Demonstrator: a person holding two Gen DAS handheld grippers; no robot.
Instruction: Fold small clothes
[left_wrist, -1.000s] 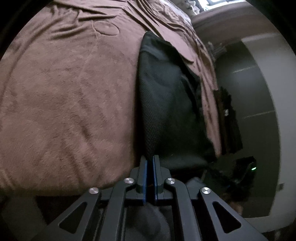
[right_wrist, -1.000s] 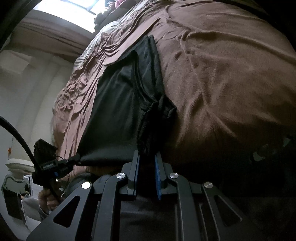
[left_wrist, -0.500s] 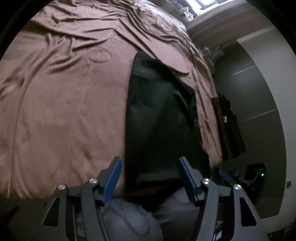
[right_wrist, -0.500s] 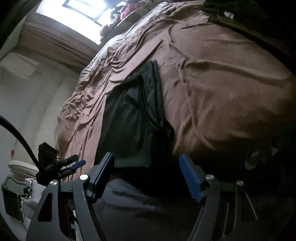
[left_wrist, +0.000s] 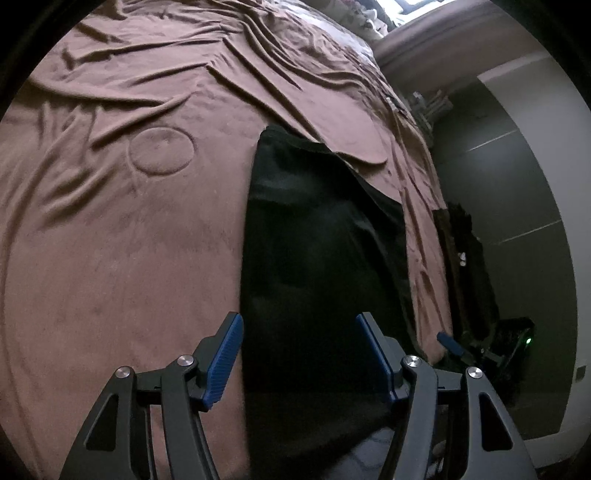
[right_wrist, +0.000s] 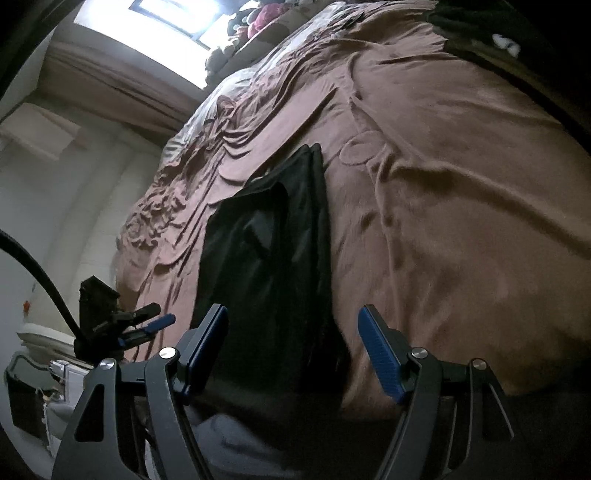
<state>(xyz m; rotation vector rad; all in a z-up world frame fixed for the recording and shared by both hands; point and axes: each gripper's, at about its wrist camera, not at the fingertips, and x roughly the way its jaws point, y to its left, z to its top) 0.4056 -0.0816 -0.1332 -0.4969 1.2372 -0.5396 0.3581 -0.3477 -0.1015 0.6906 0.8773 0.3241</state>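
The black garment (left_wrist: 317, 258) lies flat on the brown bedspread (left_wrist: 122, 240) of the bed, a long dark strip whose long axis runs away from the person, from the near edge of the bed toward its far end. Its near end hangs at that edge, directly ahead of and below both tools. The left tool (left_wrist: 298, 354) stands released, jaws spread with nothing between the pads; the garment's left edge lines up with its left pad in that view. The right tool (right_wrist: 293, 347) is likewise released and empty, with the garment's right edge showing between its pads. Both have just been opening, and the cloth is free of them. Neither hand is clearly nearer; each sits over its own near corner of the garment. The next fold likely turns on that long axis.
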